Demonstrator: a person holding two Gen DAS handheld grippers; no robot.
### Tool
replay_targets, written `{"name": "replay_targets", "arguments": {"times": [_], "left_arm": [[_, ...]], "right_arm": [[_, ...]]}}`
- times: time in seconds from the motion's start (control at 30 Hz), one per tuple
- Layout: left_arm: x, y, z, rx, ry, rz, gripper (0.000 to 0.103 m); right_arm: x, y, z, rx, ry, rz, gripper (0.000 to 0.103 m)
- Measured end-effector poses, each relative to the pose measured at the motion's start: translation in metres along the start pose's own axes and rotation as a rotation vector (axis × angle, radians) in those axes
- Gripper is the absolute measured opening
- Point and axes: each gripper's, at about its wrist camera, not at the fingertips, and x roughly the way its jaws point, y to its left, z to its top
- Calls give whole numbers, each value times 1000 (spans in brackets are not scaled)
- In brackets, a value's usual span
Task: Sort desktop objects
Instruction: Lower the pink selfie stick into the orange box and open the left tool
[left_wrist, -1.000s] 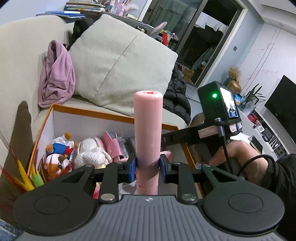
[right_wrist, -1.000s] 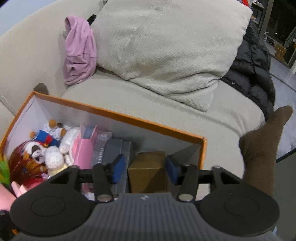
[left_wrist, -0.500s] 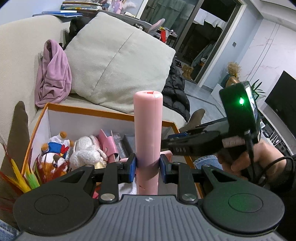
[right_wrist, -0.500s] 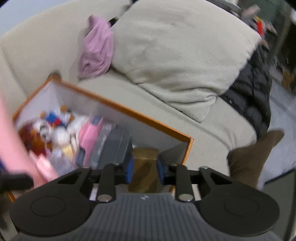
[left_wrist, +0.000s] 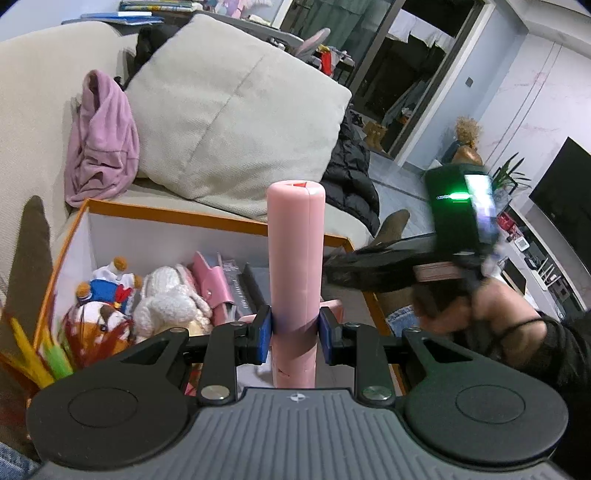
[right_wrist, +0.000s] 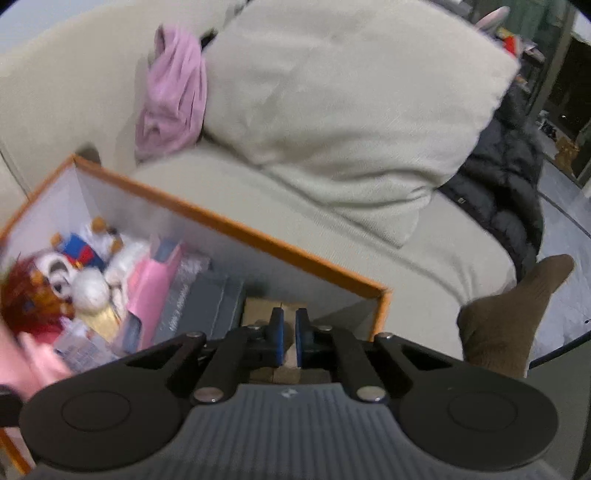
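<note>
- Left tongs (left_wrist: 294, 326) squeeze a pink tube (left_wrist: 295, 266), which stands upright over the orange box (left_wrist: 177, 213).
- Right tongs (right_wrist: 289, 341) are almost together with nothing between them, over the box's right corner near a brown carton (right_wrist: 260, 308).
- Plush toys (left_wrist: 166, 306) lie inside the box on the sofa (right_wrist: 295, 218).

You are working in soft, even indoor light with weak shadows. Your right gripper (left_wrist: 458, 236) is smearing in the left view; the right view is blurring throughout, worst over the orange box (right_wrist: 229, 225). Fisheye distortion is bending both frames' edges.
</note>
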Motion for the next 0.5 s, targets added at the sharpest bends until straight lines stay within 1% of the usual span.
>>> {"name": "replay_targets", "arguments": {"times": [0.17, 0.27, 0.37, 0.5], "left_arm": [[20, -11, 2, 21, 55, -31, 30], [37, -18, 0, 30, 97, -35, 30], [55, -24, -3, 34, 147, -39, 30], [78, -27, -8, 28, 203, -37, 30]], "right_arm": [[-47, -29, -34, 193, -200, -38, 8], [-61, -45, -59, 312, -285, -64, 11], [-60, -56, -76, 394, -308, -65, 11], [-52, -61, -84, 415, -300, -72, 11]]}}
